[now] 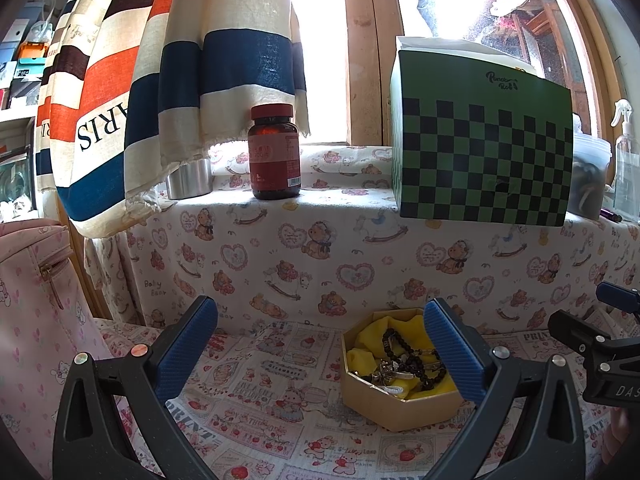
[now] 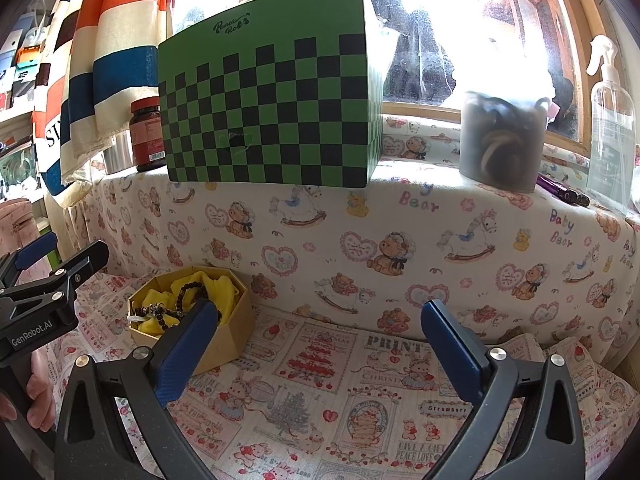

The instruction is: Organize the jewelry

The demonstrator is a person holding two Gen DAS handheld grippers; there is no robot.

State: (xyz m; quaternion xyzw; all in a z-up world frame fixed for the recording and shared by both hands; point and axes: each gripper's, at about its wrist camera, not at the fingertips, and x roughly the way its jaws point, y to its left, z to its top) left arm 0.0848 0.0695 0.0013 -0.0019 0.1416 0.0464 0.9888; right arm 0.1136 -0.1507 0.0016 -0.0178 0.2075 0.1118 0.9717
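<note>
Left wrist view: an octagonal cardboard box (image 1: 394, 392) lined with yellow cloth (image 1: 370, 342) holds a dark beaded bracelet (image 1: 404, 354) tangled with silver-coloured pieces (image 1: 386, 370), gathered in one container, apparently for sorting. The box sits just inside the right finger of the left tool (image 1: 320, 354), whose jaws stand wide apart and hold nothing, presumably poised to steady or reach into it. Seen from the right tool (image 2: 318, 346), likewise spread and empty, the box lies beyond its left finger. Both tools hover over the print-covered table (image 2: 340, 364). On the windowsill farther off stand a green checkered box (image 1: 480, 144) and a red supplement bottle (image 1: 275, 152), well apart from the work.
</note>
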